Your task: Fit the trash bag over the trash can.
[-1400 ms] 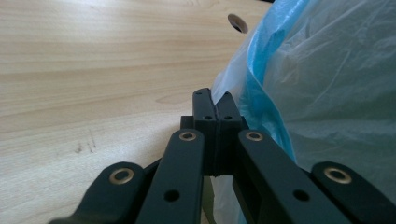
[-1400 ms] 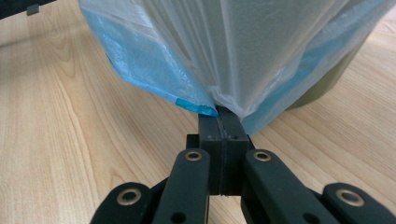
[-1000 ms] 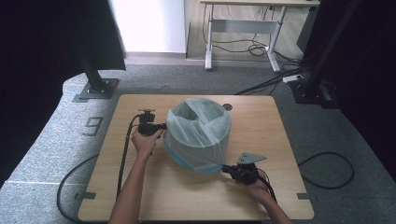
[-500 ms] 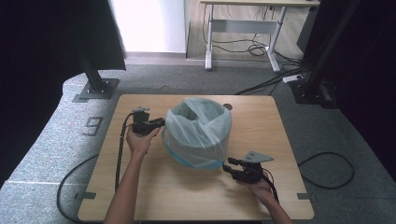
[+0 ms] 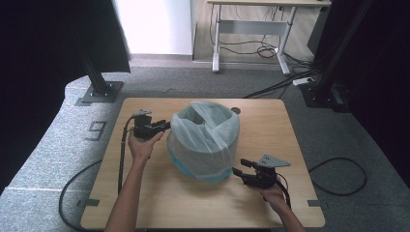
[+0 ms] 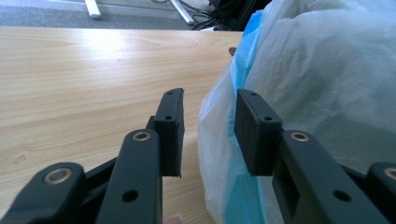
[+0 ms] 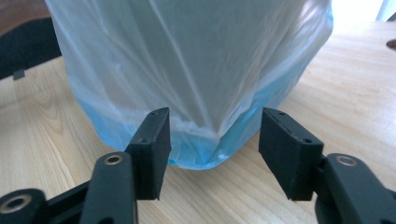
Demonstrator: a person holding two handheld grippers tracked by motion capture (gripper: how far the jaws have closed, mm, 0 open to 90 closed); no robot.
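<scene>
A blue bin lined with a thin white plastic bag (image 5: pixel 203 140) stands mid-table on the wooden table (image 5: pixel 270 121). My left gripper (image 5: pixel 166 126) is at the bin's left side, held level. In the left gripper view its jaws (image 6: pixel 208 126) have just been opening; a bulge of the bag (image 6: pixel 317 70) lies between them, and the pads do not press on it. My right gripper (image 5: pixel 238 167) sits at the bin's front right, low over the table. Its jaws (image 7: pixel 215 140) have just been opening too, and the bag's hem (image 7: pixel 201 93) hangs free beyond them.
A small dark round spot (image 5: pixel 235 110) marks the tabletop behind the bin. Black stand bases (image 5: pixel 99 92) (image 5: pixel 324 94) flank the table on the grey floor. A desk with cables (image 5: pixel 251 34) stands farther back. Bare wood lies to the right and in front of the bin.
Both grippers have opened and let go of the bag. The bag's edge, earlier stretched toward the right gripper, has dropped back against the bin. The left gripper drew slightly away to the left.
</scene>
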